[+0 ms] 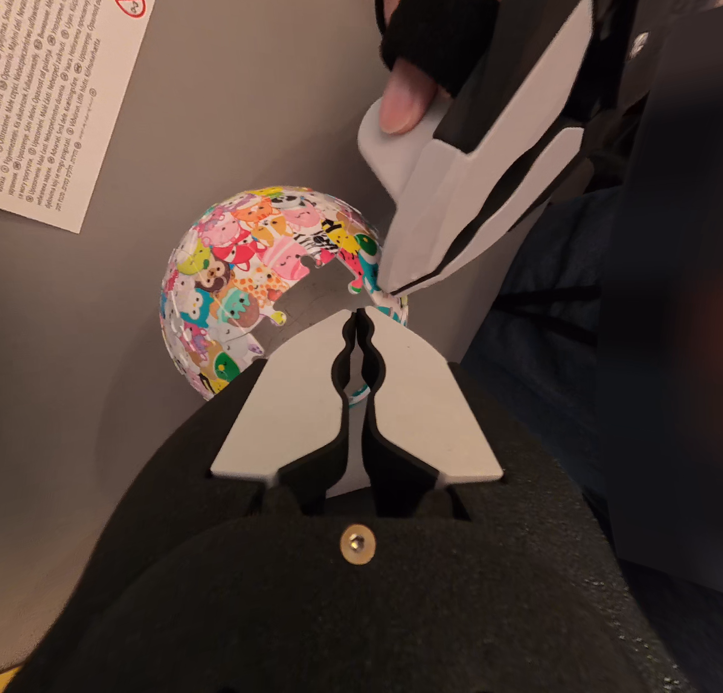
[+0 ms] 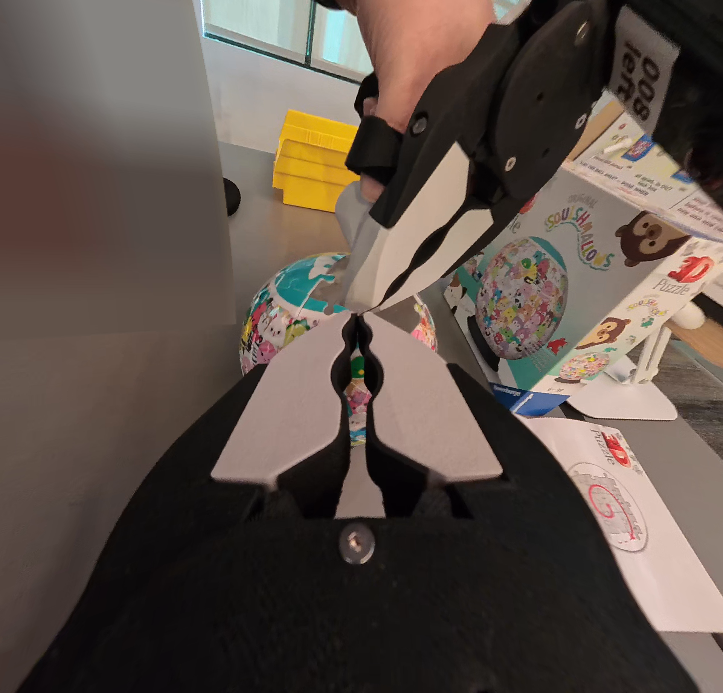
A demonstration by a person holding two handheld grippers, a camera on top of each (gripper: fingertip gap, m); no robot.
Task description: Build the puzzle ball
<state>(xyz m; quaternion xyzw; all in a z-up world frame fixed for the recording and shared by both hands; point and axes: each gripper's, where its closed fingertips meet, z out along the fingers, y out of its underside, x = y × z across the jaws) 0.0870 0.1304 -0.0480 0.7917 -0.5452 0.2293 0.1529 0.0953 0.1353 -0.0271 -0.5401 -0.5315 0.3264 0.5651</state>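
Observation:
The puzzle ball (image 1: 242,275) stands on the grey table (image 1: 234,107). It is a part-built colourful shell with an open gap (image 1: 328,287) that shows its grey inside. It also shows in the right wrist view (image 2: 270,322), with a teal patch on top. My left gripper (image 1: 358,313) is shut, with its tips at the rim of the gap; it enters the right wrist view from above (image 2: 365,305). My right gripper (image 2: 358,316) is shut too and meets the same rim, coming from the upper right in the left wrist view (image 1: 391,292). I cannot tell whether either pinches the rim or a piece.
The puzzle box (image 2: 567,283) stands right of the ball, with a white stand (image 2: 633,392) beside it. An instruction sheet (image 2: 626,517) lies at the near right. Stacked yellow bins (image 2: 313,161) sit behind. A printed leaflet (image 1: 58,87) lies at the left. A person's dark-clothed leg (image 1: 547,322) is beside the table edge. Left and right tips are no more than a few centimetres apart.

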